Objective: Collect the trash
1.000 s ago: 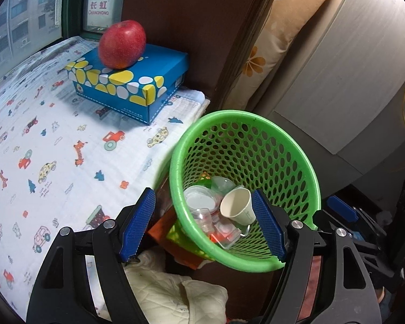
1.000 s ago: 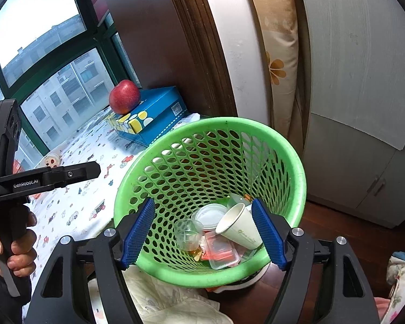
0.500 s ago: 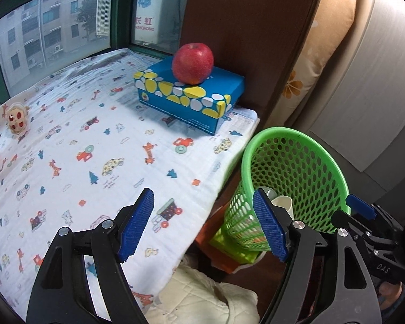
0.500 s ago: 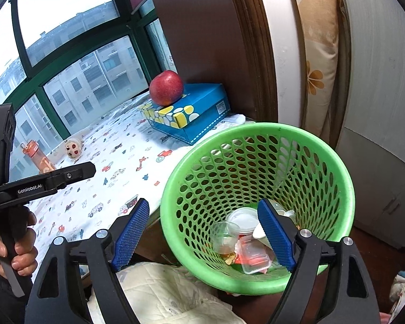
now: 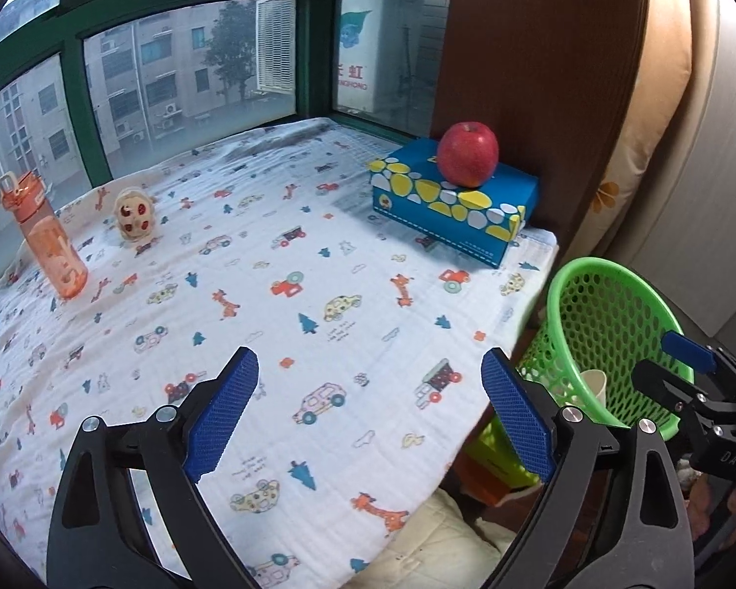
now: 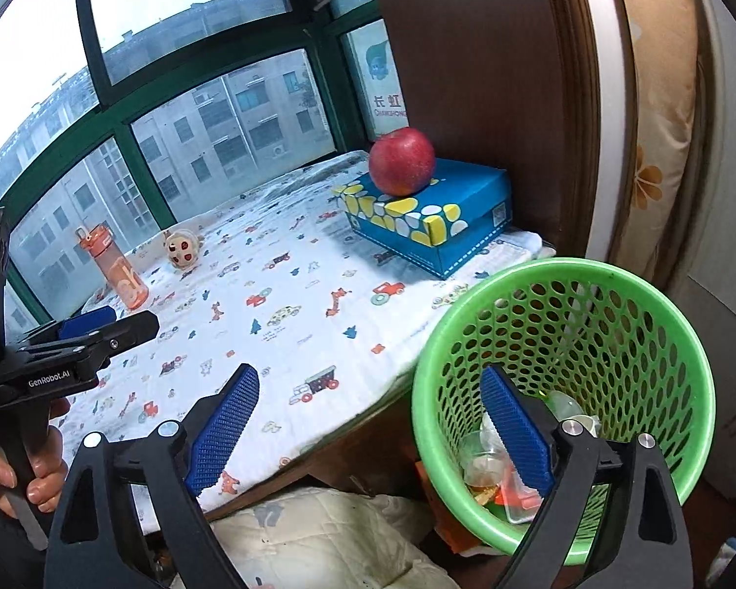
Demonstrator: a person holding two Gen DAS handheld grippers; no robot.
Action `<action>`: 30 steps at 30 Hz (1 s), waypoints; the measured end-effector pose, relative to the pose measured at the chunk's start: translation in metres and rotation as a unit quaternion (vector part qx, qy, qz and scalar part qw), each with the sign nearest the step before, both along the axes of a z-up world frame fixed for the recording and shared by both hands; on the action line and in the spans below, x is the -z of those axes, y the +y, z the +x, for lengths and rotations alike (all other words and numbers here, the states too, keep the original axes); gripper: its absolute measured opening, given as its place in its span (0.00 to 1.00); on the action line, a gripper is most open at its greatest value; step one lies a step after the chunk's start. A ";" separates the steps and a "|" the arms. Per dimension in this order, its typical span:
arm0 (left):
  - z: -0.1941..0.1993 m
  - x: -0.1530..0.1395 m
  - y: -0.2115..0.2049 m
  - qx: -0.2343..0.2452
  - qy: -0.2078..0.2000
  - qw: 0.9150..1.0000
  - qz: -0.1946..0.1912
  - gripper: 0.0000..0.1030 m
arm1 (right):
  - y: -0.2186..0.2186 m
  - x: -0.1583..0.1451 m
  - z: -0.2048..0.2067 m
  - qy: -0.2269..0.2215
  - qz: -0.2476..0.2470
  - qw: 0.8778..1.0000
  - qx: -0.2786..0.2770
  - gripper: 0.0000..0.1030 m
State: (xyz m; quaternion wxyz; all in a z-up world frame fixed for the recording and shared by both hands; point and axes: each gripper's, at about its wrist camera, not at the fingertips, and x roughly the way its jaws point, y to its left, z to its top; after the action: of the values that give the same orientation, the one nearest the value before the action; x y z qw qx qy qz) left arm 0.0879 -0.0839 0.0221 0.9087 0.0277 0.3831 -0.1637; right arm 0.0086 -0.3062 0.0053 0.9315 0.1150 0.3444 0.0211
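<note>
At the tabletop's [image 5: 319, 304] far left edge: bottle [image 5: 44, 235], then a toy [image 5: 132, 213]. My left tongs [image 5: 368, 412] have just been opening, spread, nothing between. Far right corner: box [image 5: 456, 206] with apple [image 5: 467, 153] on top. My right tongs [image 6: 368, 422] likewise. The bin [image 6: 564, 392] beside the right edge holds the trash [image 6: 490, 461].

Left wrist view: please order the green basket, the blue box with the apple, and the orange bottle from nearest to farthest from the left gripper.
From the left gripper, with its jaws open and empty:
1. Green basket, low at the right, beside the table edge.
2. Blue box, far right, the apple on top.
3. Orange bottle, far left, by the window.
</note>
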 end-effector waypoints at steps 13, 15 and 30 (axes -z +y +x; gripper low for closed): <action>-0.013 -0.003 0.071 -0.083 -0.023 0.996 0.023 0.95 | 0.054 -0.009 0.018 -0.006 -0.020 0.999 -0.044 0.87; -0.018 -0.003 0.081 -0.092 -0.023 0.995 0.017 0.95 | 0.060 -0.010 0.017 -0.010 -0.026 0.999 -0.044 0.87; -0.042 0.005 0.121 -0.159 -0.034 0.986 0.025 0.95 | 0.093 -0.007 0.012 -0.014 -0.047 0.996 -0.069 0.88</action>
State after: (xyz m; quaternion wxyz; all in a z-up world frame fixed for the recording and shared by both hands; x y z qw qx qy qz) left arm 0.0460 0.0367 0.0170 0.9348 -0.0056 0.3551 -0.0068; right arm 0.0209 -0.2135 0.0125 0.9370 0.0464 0.3388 0.0711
